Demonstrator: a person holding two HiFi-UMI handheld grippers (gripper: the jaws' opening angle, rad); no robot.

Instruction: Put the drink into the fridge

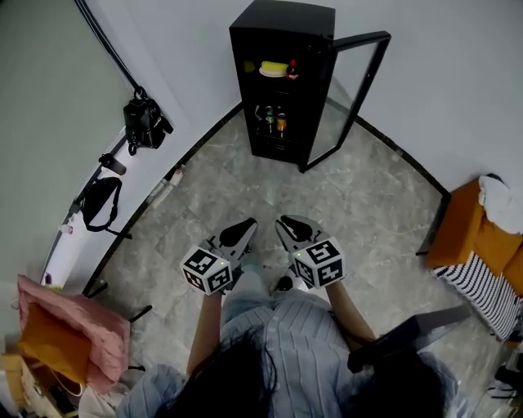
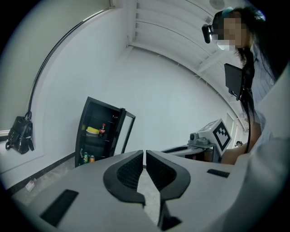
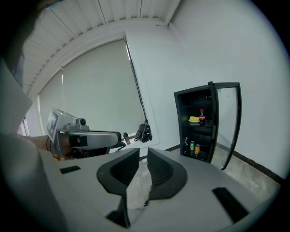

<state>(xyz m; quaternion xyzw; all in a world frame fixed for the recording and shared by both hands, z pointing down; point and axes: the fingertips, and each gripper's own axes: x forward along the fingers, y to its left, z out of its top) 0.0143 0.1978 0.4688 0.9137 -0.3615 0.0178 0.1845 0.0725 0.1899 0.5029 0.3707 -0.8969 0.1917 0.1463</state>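
Low centre in the head view, the left gripper (image 1: 245, 225) and right gripper (image 1: 284, 222) are each clenched on nothing; the fridge (image 1: 278, 33) stands top centre, door open; a drink bottle (image 1: 292, 70) stands on its upper shelf; two cans (image 1: 275, 122) sit lower down.

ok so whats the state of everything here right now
fridge: upright, door open
fridge door: swung wide
bottle: upright on the upper shelf
cans: upright on the lower shelf
left gripper: fingers shut, empty
right gripper: fingers shut, empty
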